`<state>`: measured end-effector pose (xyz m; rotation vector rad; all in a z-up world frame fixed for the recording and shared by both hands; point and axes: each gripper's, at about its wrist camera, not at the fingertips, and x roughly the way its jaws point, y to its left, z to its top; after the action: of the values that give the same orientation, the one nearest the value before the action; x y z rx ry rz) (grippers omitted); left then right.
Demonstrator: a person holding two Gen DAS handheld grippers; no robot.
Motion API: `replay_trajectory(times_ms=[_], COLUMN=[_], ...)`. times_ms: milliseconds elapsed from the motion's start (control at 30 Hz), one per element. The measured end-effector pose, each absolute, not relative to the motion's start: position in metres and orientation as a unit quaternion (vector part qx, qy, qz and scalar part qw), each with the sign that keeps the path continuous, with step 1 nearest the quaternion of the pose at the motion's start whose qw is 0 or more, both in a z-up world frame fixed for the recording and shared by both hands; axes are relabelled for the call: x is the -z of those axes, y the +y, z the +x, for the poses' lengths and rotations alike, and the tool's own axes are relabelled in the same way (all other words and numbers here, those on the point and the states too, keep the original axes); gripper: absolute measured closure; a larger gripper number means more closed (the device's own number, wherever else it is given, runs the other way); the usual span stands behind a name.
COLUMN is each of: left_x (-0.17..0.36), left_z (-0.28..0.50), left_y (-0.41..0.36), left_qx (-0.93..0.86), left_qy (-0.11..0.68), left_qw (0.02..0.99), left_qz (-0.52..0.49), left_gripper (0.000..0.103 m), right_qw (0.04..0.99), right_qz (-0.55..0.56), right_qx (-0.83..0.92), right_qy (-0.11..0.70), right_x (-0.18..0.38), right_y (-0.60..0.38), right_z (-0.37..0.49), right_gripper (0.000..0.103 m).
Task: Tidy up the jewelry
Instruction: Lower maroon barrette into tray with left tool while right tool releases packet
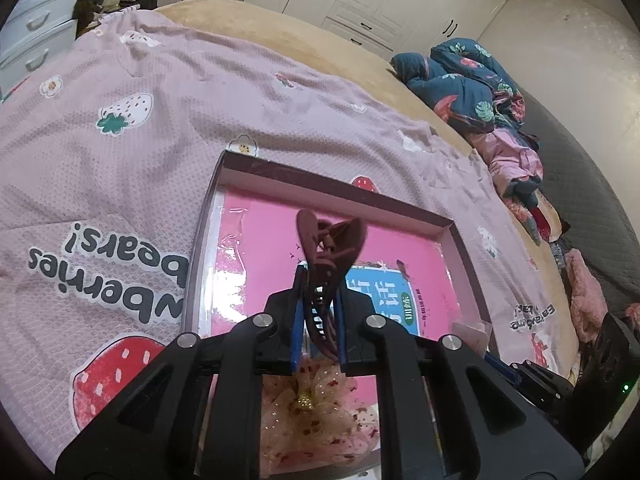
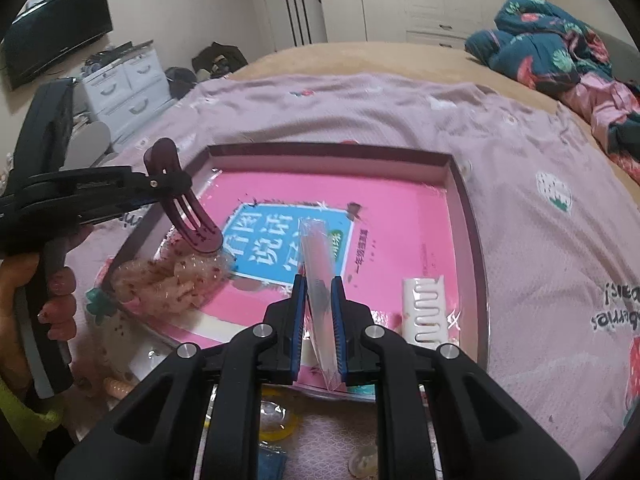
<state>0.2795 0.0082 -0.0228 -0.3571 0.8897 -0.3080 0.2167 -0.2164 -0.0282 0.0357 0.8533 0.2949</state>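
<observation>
The left gripper (image 1: pixel 319 280) is clenched on a maroon hair claw (image 1: pixel 330 248), held above the pink-lined tray (image 2: pixel 460 184) at its nine o'clock side, over a sheer pink scrunchie (image 2: pixel 168 280). The right gripper (image 2: pixel 318 292) grasps a clear packet (image 2: pixel 318 280) above the tray's six o'clock; a white comb (image 2: pixel 424 308) lies at four o'clock.

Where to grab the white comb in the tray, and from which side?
Take the white comb across its solid top band, coming straight down from above. It lies flat on the pink tray floor, long axis running away from the camera, so only its narrow width fits between fingers. The wavy teeth look flimsy; the near-right tray wall probably blocks a side approach.
</observation>
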Motion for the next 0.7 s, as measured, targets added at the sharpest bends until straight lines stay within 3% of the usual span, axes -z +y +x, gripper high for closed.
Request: replay_trajectory(times_ms=[200,700], left_x=[0.025,0.004], left_z=[0.273,0.231], left_y=[0.012,0.031], left_qx=[0.141,0.142], left_qy=[0.430,0.407], left_qw=[0.876,0.887], left_qz=[-0.166,-0.169], left_gripper=[0.094,0.065], right_qw=[0.898,0.902], right_qz=[0.016,0.050], right_qx=[-0.127,-0.092], right_qy=[0.421,0.419], right_x=[0.037,0.044], right_y=[-0.219,-0.240], right_z=[0.220,0.213], right_gripper=[0.090,0.088])
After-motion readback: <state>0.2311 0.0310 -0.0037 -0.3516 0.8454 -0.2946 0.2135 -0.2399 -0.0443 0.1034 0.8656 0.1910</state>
